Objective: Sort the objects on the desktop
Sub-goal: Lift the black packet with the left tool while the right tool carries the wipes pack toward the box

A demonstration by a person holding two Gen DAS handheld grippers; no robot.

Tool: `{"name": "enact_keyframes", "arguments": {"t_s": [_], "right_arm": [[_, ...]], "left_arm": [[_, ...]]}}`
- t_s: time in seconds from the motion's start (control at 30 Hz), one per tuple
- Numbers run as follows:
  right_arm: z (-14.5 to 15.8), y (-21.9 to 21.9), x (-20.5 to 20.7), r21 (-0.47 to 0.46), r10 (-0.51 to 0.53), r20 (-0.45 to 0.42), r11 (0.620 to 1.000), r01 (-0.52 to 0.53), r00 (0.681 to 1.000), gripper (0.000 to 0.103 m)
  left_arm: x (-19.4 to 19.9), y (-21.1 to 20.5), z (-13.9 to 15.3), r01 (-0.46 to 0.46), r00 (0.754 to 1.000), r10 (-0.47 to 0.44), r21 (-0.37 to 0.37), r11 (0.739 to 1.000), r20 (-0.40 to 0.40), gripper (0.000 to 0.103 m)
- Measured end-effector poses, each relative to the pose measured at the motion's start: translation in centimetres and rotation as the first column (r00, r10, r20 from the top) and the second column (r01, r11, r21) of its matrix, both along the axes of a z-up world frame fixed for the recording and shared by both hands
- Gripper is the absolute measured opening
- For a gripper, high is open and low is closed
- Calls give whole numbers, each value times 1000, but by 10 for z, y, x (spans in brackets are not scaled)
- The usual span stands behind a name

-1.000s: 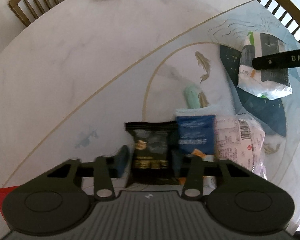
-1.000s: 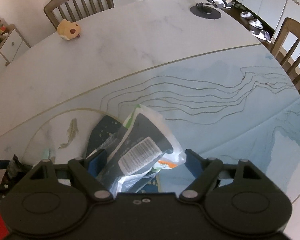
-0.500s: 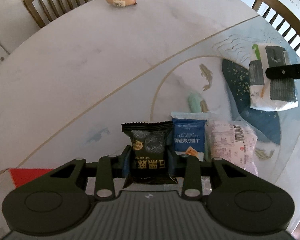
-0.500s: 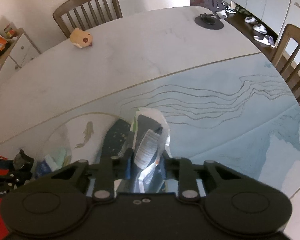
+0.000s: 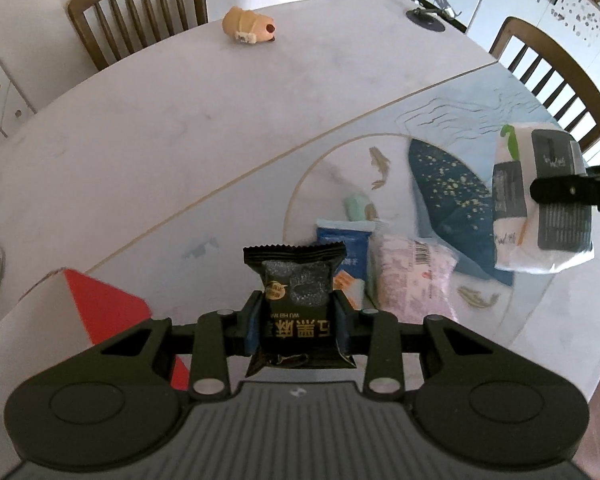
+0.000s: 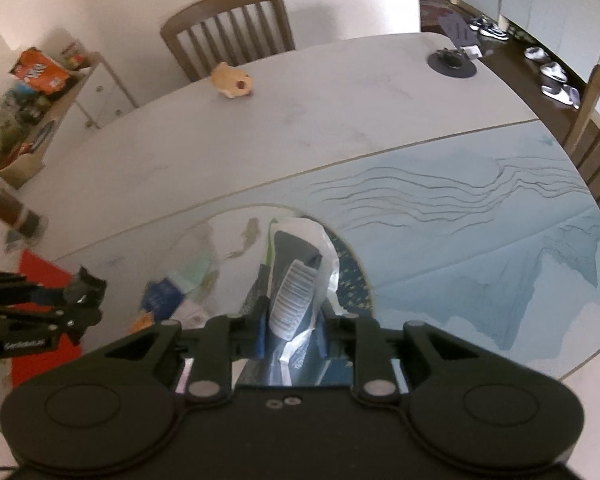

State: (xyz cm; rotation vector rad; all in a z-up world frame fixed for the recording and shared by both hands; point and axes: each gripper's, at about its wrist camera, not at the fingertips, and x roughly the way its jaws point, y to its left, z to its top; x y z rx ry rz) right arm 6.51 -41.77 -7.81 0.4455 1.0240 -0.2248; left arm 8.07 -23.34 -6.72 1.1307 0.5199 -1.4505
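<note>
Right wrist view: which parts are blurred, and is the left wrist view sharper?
Right wrist view: the left edge smears, so the shelf clutter and blue packet look soft; left wrist view: sharper, the black packet's print is readable; both bend the table edge.

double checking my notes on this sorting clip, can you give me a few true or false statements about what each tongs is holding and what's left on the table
1. The left tongs are shut on a black snack packet. True.
2. The right tongs are open and hold nothing. False: they are shut on a white and grey packet.
3. A blue packet and a pink packet lie side by side on the table. True.
4. The tan plush toy lies among the packets. False: it sits apart at the far edge, near a chair.
5. The black snack packet lies flat on the table. False: it is held up off it.
</note>
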Motion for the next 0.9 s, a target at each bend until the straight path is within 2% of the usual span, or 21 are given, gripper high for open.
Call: {"name": "enact_keyframes", "arguments": {"t_s": [0.47, 0.9], "right_arm": [[43, 41, -25, 33, 109, 82, 993, -112, 991, 23], [64, 75, -38, 18, 170, 97, 985, -172, 981, 23]], "left_arm": [[-7, 53, 31, 30, 999, -32, -50, 998, -32, 34], [1, 94, 53, -20, 999, 17, -77, 997, -41, 34]]}}
